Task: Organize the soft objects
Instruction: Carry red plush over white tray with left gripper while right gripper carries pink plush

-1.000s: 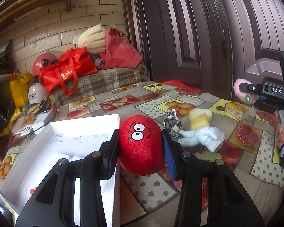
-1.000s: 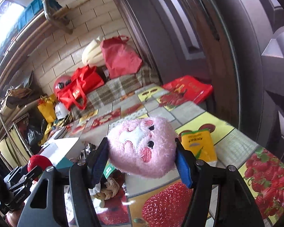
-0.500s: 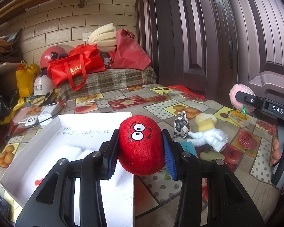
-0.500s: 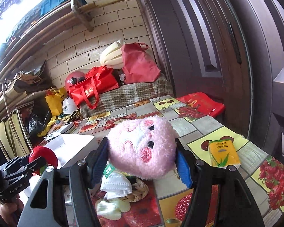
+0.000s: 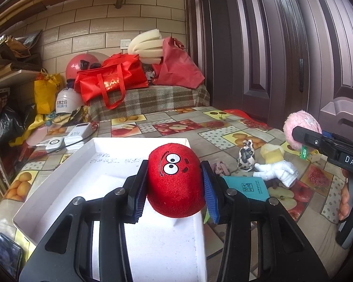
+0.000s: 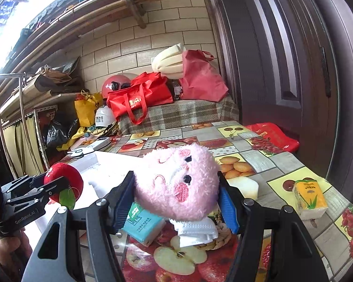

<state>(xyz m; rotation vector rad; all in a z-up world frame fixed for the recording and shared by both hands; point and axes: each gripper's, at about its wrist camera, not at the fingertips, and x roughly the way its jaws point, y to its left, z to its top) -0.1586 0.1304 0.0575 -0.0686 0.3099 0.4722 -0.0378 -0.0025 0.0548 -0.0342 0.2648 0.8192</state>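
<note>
My left gripper (image 5: pixel 175 188) is shut on a red plush toy (image 5: pixel 176 181) with cartoon eyes, held over the right part of the open white box (image 5: pixel 70 178). My right gripper (image 6: pixel 176 197) is shut on a pink fluffy plush (image 6: pixel 176 183), held above the table near a teal tissue pack (image 6: pixel 143 225) and a white glove (image 6: pixel 195 232). The right gripper with the pink plush also shows at the right of the left wrist view (image 5: pixel 301 129). The left gripper with the red plush shows at the left of the right wrist view (image 6: pixel 63 183).
On the fruit-pattern tablecloth (image 5: pixel 176 127) lie a spotted cloth toy (image 5: pixel 246 155), a yellow sponge (image 5: pixel 271 155), a white glove (image 5: pixel 277 171), a teal pack (image 5: pixel 247 186) and a yellow tissue pack (image 6: pixel 309 197). Power banks (image 5: pixel 80 134) lie beyond the box. Red bags (image 5: pixel 110 80) sit behind; a dark door (image 5: pixel 270 47) stands right.
Both grippers swung left and lower with their plush toys held. The red plush now sits over the white box; the pink plush has come toward the box above the teal pack.
</note>
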